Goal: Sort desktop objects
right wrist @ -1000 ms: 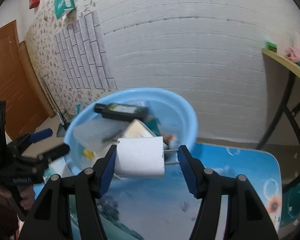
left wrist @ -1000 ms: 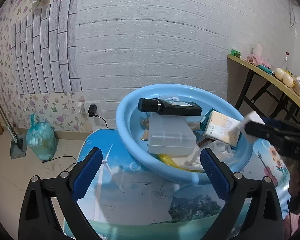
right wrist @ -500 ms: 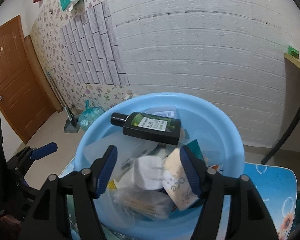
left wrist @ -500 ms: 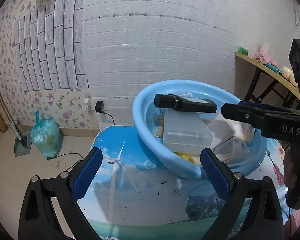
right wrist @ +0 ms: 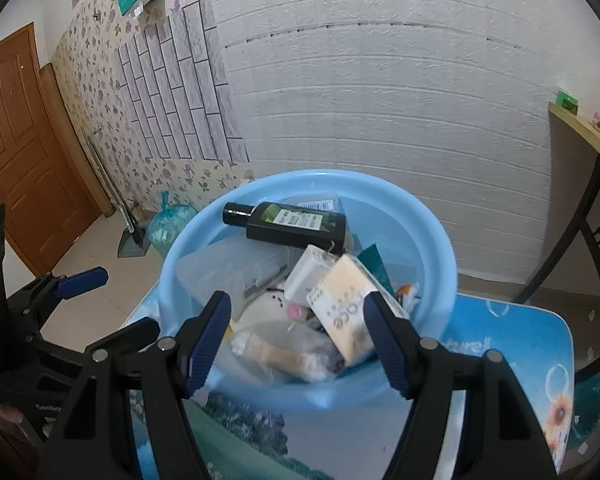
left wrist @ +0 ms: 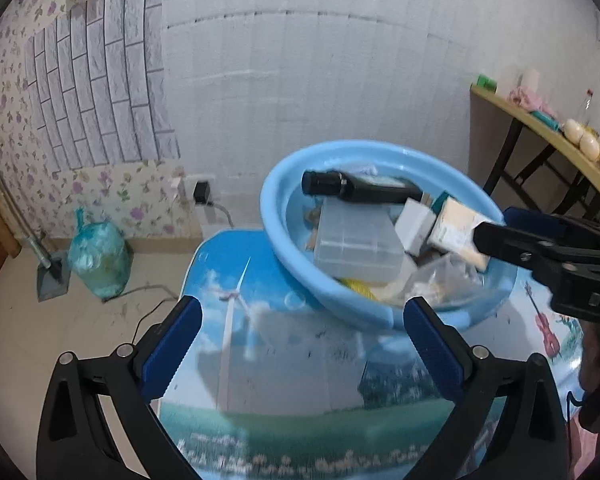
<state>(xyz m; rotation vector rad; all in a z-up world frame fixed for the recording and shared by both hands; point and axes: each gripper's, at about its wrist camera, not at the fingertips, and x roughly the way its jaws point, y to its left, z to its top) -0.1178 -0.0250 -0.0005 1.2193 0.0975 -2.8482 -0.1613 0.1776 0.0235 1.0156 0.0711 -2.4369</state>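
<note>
**Blue basin is packed, both grippers empty – next pick has to come off the table**

Blue-padded left gripper hangs over the printed table mat, jaws spread wide, nothing between them. It sits just short of the basin's near rim, so it's free to reach w/o bumping anything

Mid-scene, the light blue basin holds the sorted stuff: dark bottle lying on its side across the top toward the back wall, clear plastic box under it on the left, white charger block leaning beside a tan packet, and a clear bag at the near edge. Pile looks loose & stacked high

Right gripper hovers above the near rim of the basin, jaws also wide apart, holding nothing

Judging by that, the step now is clearing out of the basin & going for whatever's left on the table; I can't see any loose item on the mat in either view. Advice: lift the right gripper straight up before swinging away, since the packet & bag sit right below the pads and the bottle could roll if the pile gets nudged. Keep jaws wide till lined up on the next obj
</note>
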